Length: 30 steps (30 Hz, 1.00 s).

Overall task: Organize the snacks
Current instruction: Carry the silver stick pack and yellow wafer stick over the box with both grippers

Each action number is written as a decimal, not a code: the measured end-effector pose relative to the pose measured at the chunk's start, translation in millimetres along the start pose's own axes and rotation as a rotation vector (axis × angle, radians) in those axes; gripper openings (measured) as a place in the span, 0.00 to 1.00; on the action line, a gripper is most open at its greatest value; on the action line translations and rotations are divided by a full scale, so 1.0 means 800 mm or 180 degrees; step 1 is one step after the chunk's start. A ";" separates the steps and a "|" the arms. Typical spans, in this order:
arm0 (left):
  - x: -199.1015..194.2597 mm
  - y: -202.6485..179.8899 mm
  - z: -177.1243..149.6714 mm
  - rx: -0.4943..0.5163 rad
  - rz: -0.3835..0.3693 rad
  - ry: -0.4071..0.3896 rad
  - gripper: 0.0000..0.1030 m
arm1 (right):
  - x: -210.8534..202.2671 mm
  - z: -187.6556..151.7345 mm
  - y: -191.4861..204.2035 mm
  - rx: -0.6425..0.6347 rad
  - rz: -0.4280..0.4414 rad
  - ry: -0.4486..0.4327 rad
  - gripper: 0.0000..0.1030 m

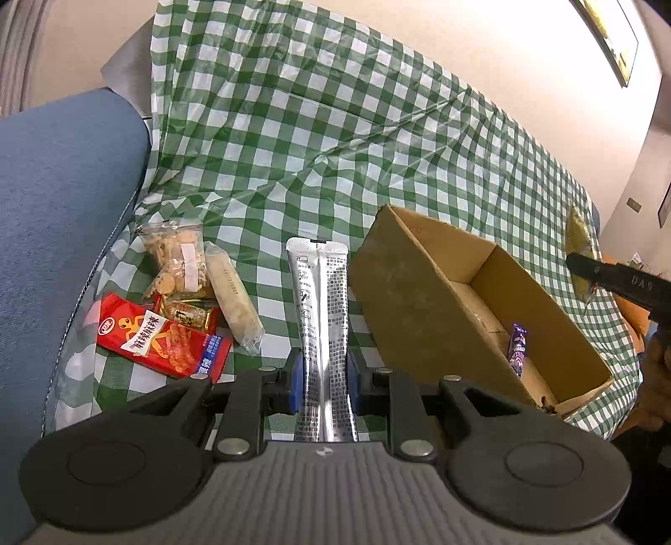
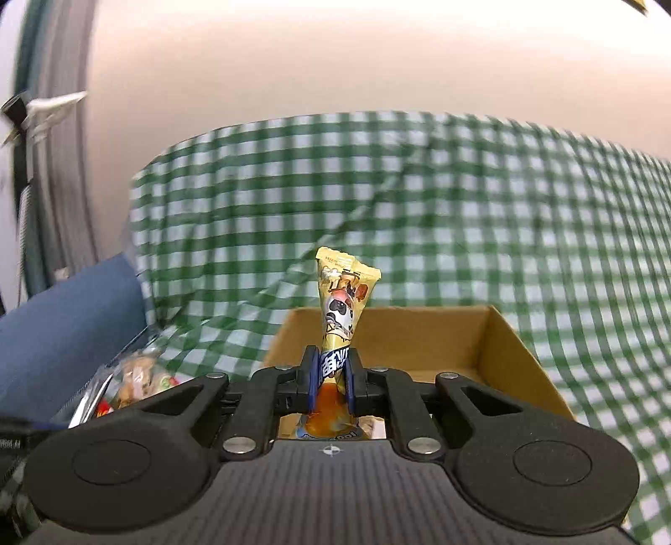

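Both grippers loaded: left gripper clamps a silver stick sachet, right gripper a yellow cartoon-cow snack packet; release each only once well inside the cardboard box.

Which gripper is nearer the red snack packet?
Left. The left gripper, shut on a silver sachet, is just right of the red snack packet. The right gripper, holding a yellow packet, is by the cardboard box.

A green-and-white checked cloth is lying rumpled ahead of the claw, draping up the rear. A blue cushion is sitting off to the claw's left. A framed picture is hanging upper right.
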<state>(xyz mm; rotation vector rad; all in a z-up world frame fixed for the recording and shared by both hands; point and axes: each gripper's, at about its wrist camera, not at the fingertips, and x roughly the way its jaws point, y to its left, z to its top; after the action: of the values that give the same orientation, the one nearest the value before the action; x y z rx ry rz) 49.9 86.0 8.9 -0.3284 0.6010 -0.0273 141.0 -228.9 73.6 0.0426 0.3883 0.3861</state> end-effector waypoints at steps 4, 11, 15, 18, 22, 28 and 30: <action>0.004 -0.001 0.000 0.0025 0.0014 0.0024 0.22 | 0.002 -0.001 -0.018 0.0116 -0.0021 -0.0036 0.13; 0.006 -0.002 0.000 0.0051 0.0034 0.0022 0.22 | 0.002 0.000 -0.028 0.0086 -0.0059 -0.0034 0.12; 0.008 -0.003 0.001 0.0080 0.0044 0.0027 0.22 | -0.005 0.002 -0.038 0.0094 -0.0089 -0.0053 0.13; 0.009 -0.005 0.000 0.0101 0.0050 0.0021 0.22 | -0.011 0.002 -0.042 0.0069 -0.0106 -0.0077 0.13; 0.009 -0.009 -0.001 0.0145 0.0045 0.0031 0.22 | -0.016 0.000 -0.045 0.0016 -0.0119 -0.0084 0.13; 0.004 -0.024 -0.002 0.0266 0.0064 0.0073 0.22 | -0.015 0.000 -0.050 -0.0061 -0.0136 -0.0033 0.13; 0.002 -0.032 -0.002 0.0322 0.0071 0.0061 0.22 | -0.009 0.000 -0.053 -0.0072 -0.0147 0.0009 0.13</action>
<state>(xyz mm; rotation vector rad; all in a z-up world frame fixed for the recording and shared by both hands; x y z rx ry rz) 51.7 61.3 14.6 -0.2236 0.6200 -0.0394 150.3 -271.2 71.2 0.0109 0.3870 0.3448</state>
